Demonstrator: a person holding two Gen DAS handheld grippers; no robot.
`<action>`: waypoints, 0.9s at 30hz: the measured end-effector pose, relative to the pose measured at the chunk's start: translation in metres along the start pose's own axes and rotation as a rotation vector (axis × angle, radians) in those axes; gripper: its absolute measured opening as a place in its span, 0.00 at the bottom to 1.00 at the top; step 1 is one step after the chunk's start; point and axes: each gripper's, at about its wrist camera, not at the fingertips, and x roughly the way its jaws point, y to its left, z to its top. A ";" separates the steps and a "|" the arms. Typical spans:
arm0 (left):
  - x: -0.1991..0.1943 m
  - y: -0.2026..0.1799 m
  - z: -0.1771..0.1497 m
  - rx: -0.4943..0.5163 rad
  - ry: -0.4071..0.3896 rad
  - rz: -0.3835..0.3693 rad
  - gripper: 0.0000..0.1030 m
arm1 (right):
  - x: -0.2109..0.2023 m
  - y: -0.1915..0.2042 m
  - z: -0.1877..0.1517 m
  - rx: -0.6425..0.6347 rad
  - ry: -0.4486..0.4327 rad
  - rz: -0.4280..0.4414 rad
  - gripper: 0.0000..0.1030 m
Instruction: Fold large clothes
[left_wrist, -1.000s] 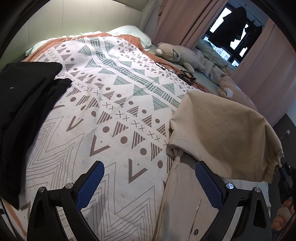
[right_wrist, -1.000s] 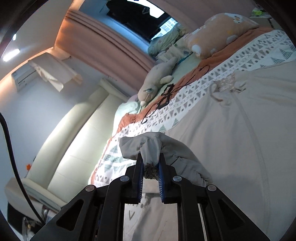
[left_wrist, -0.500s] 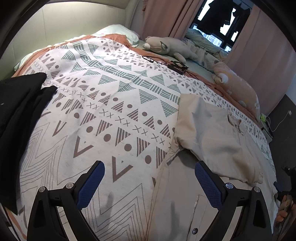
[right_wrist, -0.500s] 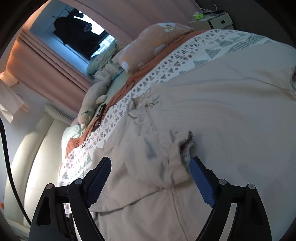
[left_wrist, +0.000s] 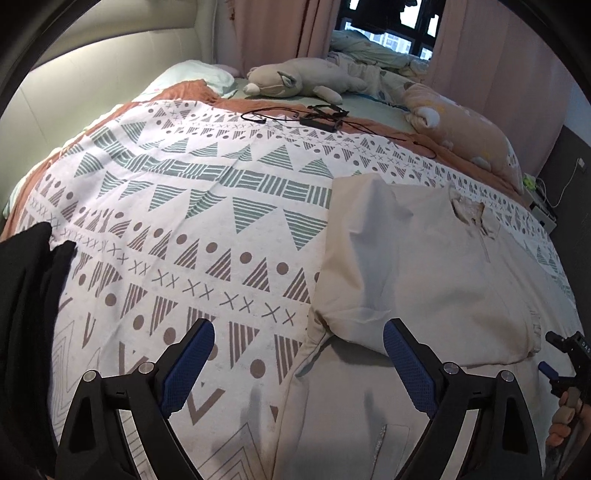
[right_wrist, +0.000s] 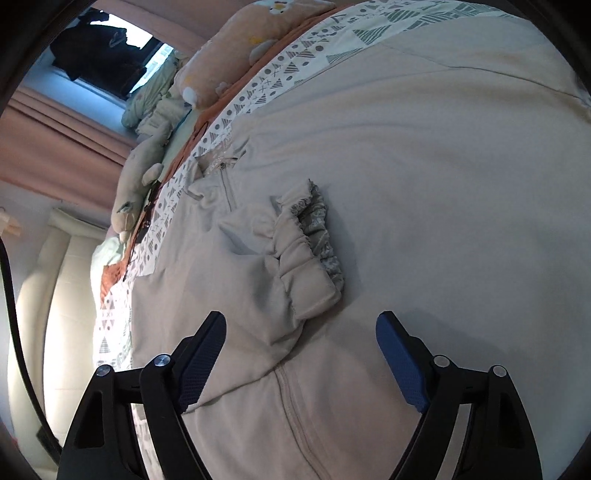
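On the bed (left_wrist: 192, 206), my beige jacket (right_wrist: 424, 166), sleeve folded across.
Left tool (left_wrist: 299, 354) and right tool (right_wrist: 301, 350) both closing, wide apart, gripping nothing.

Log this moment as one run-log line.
phase: sleeve folded across beige jacket | sleeve cuff: released, lying on jacket | left gripper: closing, empty | right gripper: closing, empty

The jacket (left_wrist: 436, 280) is beige, its cuff (right_wrist: 314, 236) lined grey. The quilt (left_wrist: 192, 206) is white with green and brown triangles, dots and crosses. At nine o'clock lies black cloth (left_wrist: 26, 295). Claw pads (left_wrist: 188, 365) are blue.
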 end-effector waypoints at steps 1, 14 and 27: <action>0.007 -0.001 -0.002 0.007 0.011 0.004 0.90 | 0.004 0.000 0.001 -0.002 0.007 -0.001 0.69; 0.082 0.005 -0.027 0.058 0.173 0.102 0.46 | 0.010 -0.011 0.024 0.033 -0.084 0.011 0.11; 0.081 0.022 -0.023 0.005 0.120 0.248 0.40 | 0.004 -0.029 0.026 0.083 -0.145 -0.046 0.10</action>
